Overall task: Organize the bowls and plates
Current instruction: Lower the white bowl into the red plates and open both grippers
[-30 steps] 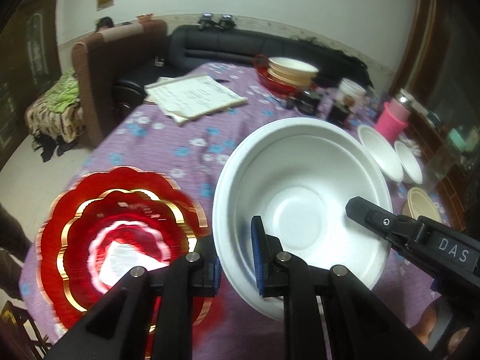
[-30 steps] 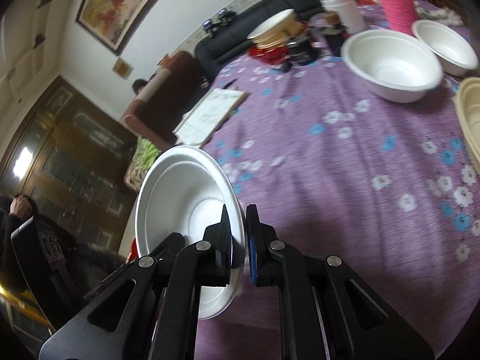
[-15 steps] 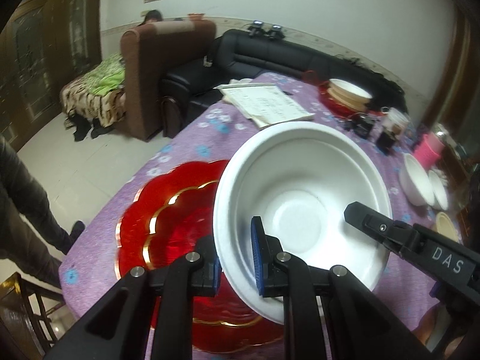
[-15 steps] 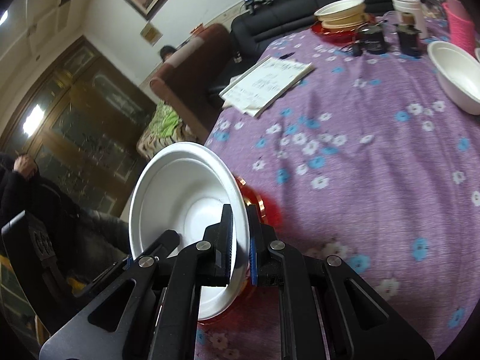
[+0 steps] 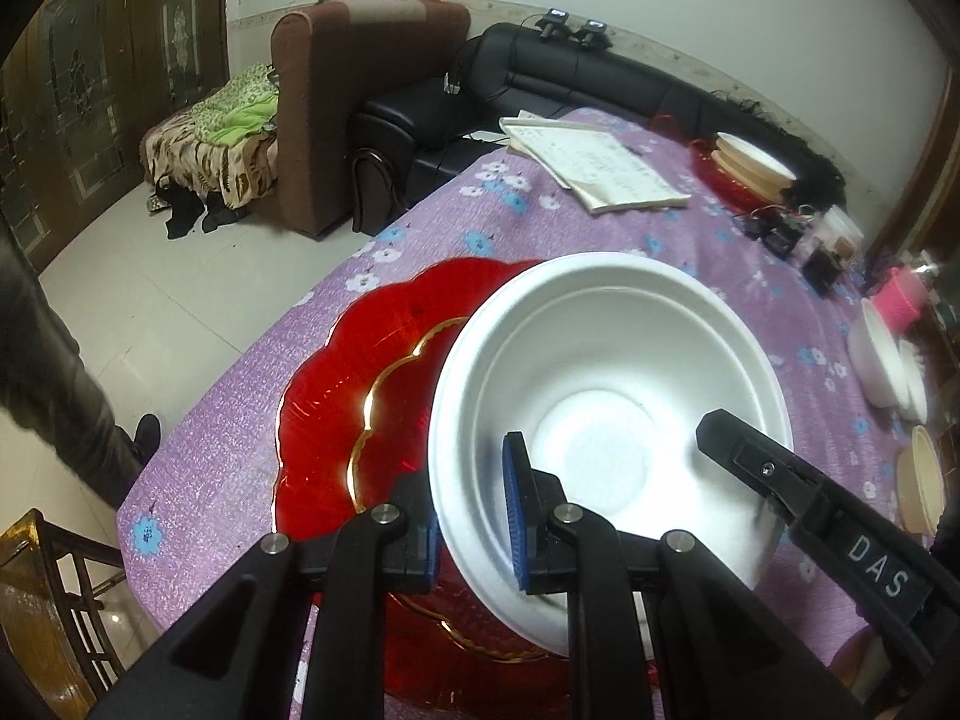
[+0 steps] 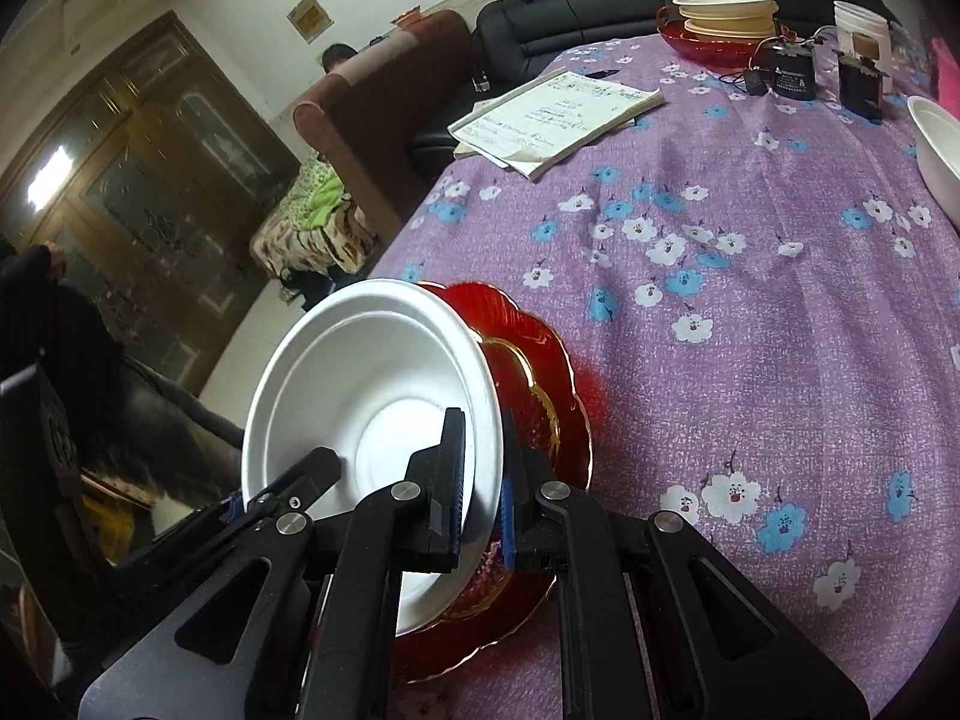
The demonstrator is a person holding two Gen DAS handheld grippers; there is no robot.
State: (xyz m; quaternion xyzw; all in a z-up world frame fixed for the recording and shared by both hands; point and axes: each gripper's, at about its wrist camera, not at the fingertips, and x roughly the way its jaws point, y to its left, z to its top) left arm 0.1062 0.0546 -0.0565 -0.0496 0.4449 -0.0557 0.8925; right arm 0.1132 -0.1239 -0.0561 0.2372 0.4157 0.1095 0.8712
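Note:
A white foam bowl point(image 5: 606, 384) hangs over a red scalloped plate with gold trim point(image 5: 366, 372) near the table's corner. My left gripper point(image 5: 474, 528) is shut on the bowl's near rim. My right gripper point(image 6: 483, 492) is shut on the opposite rim of the same bowl point(image 6: 360, 396), and its black finger point(image 5: 780, 480) shows in the left wrist view. The red plate point(image 6: 540, 384) lies under the bowl on the purple flowered cloth point(image 6: 750, 276). Whether the bowl touches the plate is hidden.
More white bowls point(image 5: 882, 366) and a beige bowl point(image 5: 921, 480) stand at the right. A stack of bowls on a red plate point(image 6: 726, 18), a notebook point(image 6: 558, 114), black gadgets point(image 6: 792, 72) and a pink cup point(image 5: 900, 300) sit farther back. The table edge point(image 5: 198, 420) drops to the floor at left.
Both grippers carried the white bowl toward the table corner and lower, so it now hangs over the red plate and covers its right part.

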